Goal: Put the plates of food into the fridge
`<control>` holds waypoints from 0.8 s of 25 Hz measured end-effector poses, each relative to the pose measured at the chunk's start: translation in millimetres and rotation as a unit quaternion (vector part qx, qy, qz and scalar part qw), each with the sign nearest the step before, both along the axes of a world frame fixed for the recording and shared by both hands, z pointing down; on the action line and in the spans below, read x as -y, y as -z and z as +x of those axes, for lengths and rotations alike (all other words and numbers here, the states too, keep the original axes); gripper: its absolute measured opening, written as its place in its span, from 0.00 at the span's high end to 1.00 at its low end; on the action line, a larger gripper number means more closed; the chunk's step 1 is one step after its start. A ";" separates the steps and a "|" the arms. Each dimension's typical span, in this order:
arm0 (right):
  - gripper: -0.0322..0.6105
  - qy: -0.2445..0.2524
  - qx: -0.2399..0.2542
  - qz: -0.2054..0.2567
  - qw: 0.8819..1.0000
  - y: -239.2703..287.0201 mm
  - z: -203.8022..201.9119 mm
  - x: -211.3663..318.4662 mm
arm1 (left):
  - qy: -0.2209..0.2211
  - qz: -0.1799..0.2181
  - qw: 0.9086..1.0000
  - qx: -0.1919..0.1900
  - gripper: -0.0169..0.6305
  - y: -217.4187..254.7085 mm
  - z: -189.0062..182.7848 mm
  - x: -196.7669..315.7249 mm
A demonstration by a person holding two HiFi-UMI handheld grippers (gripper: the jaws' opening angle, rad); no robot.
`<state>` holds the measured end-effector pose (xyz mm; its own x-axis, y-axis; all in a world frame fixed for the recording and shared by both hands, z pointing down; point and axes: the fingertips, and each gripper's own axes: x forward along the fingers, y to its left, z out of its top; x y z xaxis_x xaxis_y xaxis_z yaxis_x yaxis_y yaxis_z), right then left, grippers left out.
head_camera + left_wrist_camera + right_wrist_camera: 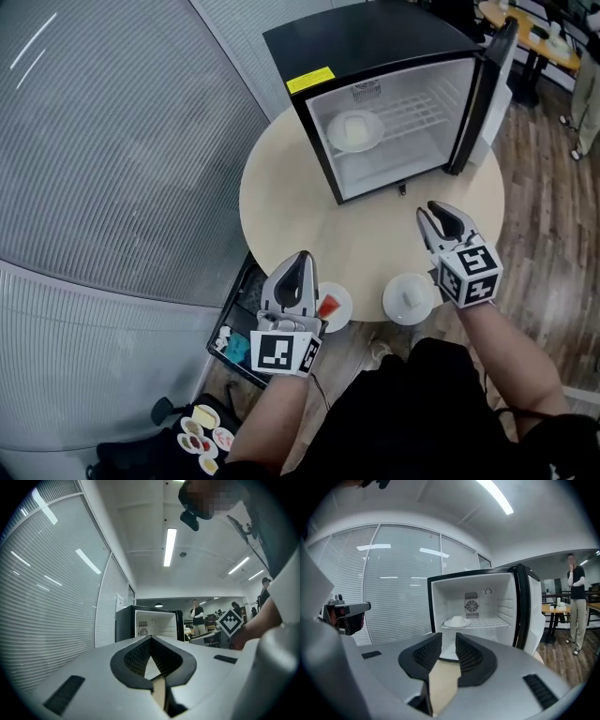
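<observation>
Empty grippers face the open fridge (375, 56) ahead, where one shelf plate (354, 131) sits, left gripper (302, 255) with jaws closed together, right gripper (436, 208) with jaws partly apart, apparently poised for the pair waiting on the table (375, 234): red-food plate (334, 306) just beside the left gripper, white plate (409, 298) just beside the right.

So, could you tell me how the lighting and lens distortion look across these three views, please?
Head view: even light, sharp, soft reflections streak the glass wall. Left gripper view: strong fisheye with dark corners, ceiling strip light glares. Right gripper view: same fisheye bends the fridge, whose white inside is bright.
</observation>
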<state>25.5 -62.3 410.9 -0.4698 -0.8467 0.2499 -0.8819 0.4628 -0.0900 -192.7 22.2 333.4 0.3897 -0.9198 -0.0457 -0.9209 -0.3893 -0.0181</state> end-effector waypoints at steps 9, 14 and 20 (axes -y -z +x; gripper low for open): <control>0.81 0.020 0.009 -0.017 1.000 -19.3 7.1 -29.0 | 0.018 -0.008 1.000 0.003 0.97 -7.6 10.8 -22.4; 0.81 0.034 0.008 -0.046 0.998 -43.0 21.0 -52.7 | 0.019 -0.020 1.000 0.008 0.97 -12.6 34.1 -40.5; 0.81 0.057 0.011 -0.070 0.996 -61.1 28.6 -84.8 | 0.027 -0.023 0.999 0.011 0.97 -15.4 56.7 -62.6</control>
<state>54.1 22.6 472.0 -0.5673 -0.7458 0.3493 -0.8217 0.5409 -0.1796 -136.0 84.8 348.8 0.3397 -0.9405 0.0043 -0.9403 -0.3397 -0.0211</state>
